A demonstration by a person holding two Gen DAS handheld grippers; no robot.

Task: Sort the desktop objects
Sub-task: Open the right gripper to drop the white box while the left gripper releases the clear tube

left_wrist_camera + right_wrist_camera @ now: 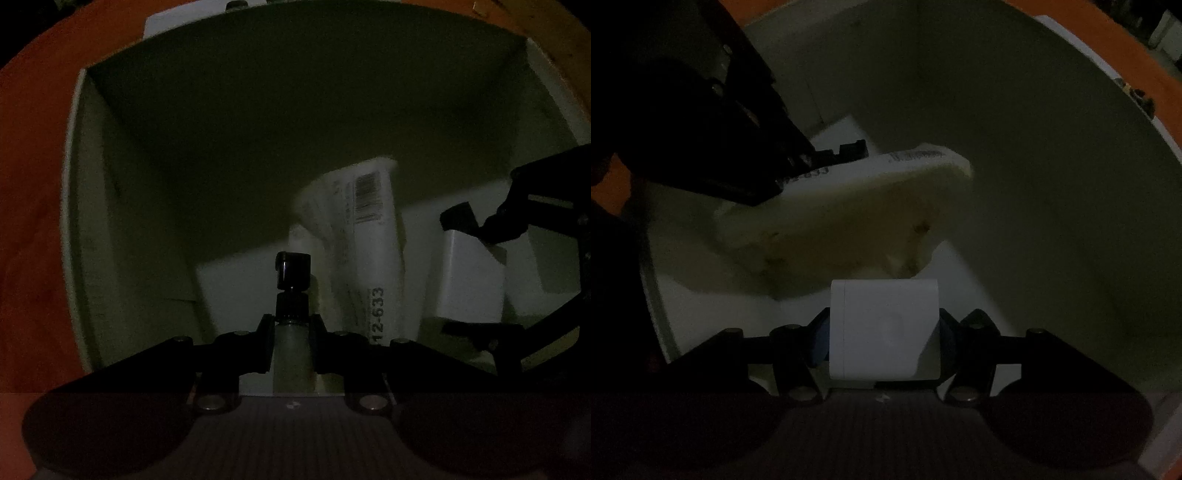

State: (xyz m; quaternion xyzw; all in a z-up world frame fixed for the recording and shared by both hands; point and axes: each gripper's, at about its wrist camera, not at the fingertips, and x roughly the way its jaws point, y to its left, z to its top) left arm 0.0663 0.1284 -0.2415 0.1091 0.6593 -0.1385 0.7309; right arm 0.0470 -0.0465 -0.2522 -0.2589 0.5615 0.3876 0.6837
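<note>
Both grippers are down inside a dim white box [110, 221]. My left gripper [291, 332] is shut on a small frosted spray bottle [291, 354] with a black pump cap [293, 269], held upright. My right gripper [884, 332] is shut on a white cube-shaped charger block [884, 328]; it shows at the right of the left wrist view [472, 273]. A white squeeze tube [369, 236] with a barcode and "12-633" print leans on the box floor between them; it also shows in the right wrist view [842, 218].
The box walls [1034, 147] close in on all sides. An orange table surface [33, 184] lies outside the box rim. The left gripper's black body [713, 122] fills the upper left of the right wrist view.
</note>
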